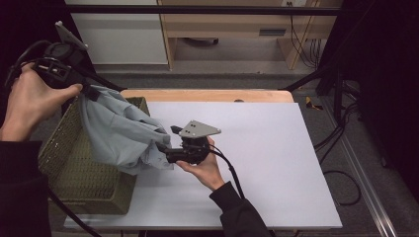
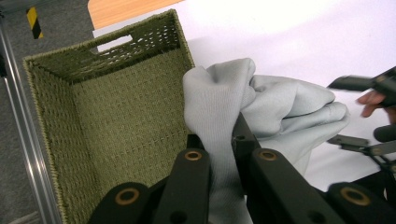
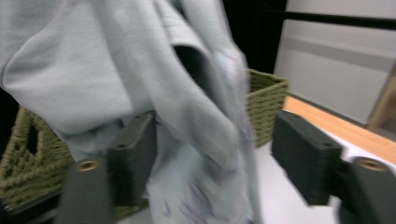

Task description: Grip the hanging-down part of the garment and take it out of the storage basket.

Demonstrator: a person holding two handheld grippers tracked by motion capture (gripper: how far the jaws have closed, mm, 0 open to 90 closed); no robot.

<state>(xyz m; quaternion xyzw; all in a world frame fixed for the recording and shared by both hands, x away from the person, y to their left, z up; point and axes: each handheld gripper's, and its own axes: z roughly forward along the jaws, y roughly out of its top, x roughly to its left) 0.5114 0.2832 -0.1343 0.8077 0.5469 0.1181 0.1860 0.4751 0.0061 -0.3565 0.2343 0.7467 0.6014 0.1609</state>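
The left gripper [image 1: 88, 92] is clamped on a pale grey-blue cloth garment [image 1: 118, 133], holding it above the green woven basket [image 1: 74, 168]. The right gripper [image 1: 165, 143] stands with jaws apart around the garment's lower edge on the white table sheet [image 1: 267, 148], though blur may hide contact.

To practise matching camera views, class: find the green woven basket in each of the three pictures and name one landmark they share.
High view: the green woven basket sits at the table's left edge, lower left.
Left gripper view: its open inside takes up the left half.
Right gripper view: parts show lower left and at centre right, behind the cloth.
Shared landmark: the pale grey garment beside it.
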